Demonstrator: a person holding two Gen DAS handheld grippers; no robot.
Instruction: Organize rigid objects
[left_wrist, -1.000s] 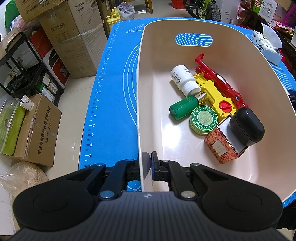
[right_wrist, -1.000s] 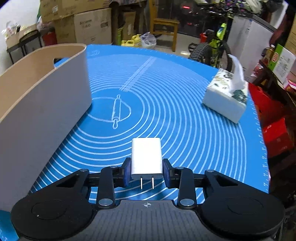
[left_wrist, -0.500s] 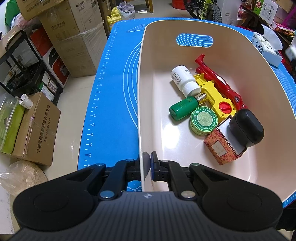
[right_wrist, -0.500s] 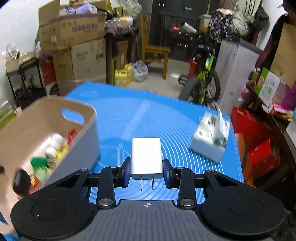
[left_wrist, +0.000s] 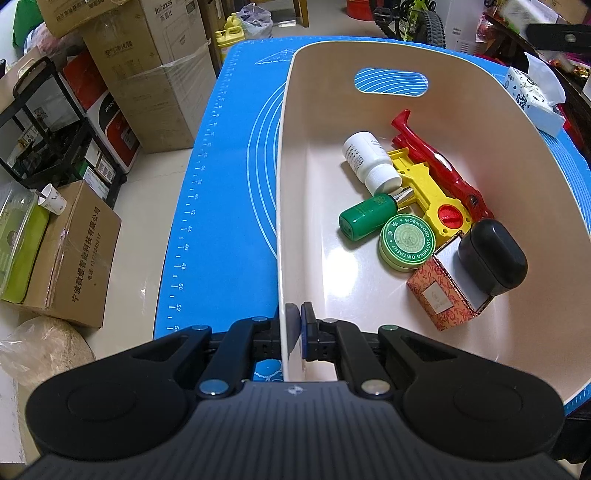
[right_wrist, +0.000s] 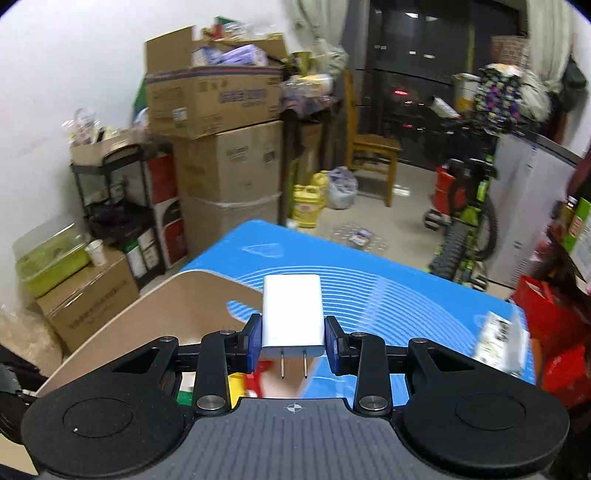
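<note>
My left gripper (left_wrist: 293, 325) is shut on the near rim of the cream bin (left_wrist: 288, 192), which rests on the blue mat (left_wrist: 225, 177). Inside lie a white bottle (left_wrist: 369, 162), a green bottle (left_wrist: 365, 218), a green ointment tin (left_wrist: 406, 242), a yellow and red toy gun (left_wrist: 432, 188), a patterned box (left_wrist: 443, 295) and a black case (left_wrist: 491, 256). My right gripper (right_wrist: 293, 343) is shut on a white charger plug (right_wrist: 291, 314), prongs toward the camera, held high above the bin (right_wrist: 177, 306).
A tissue box (left_wrist: 535, 99) sits on the mat right of the bin; it also shows blurred in the right wrist view (right_wrist: 502, 343). Cardboard boxes (left_wrist: 147, 70) and a black shelf (left_wrist: 55, 129) stand on the floor to the left. A bicycle (right_wrist: 465, 221) stands beyond the table.
My right gripper has lifted the charger plug off the mat and swung up and left over the bin. My left gripper keeps its hold on the bin rim.
</note>
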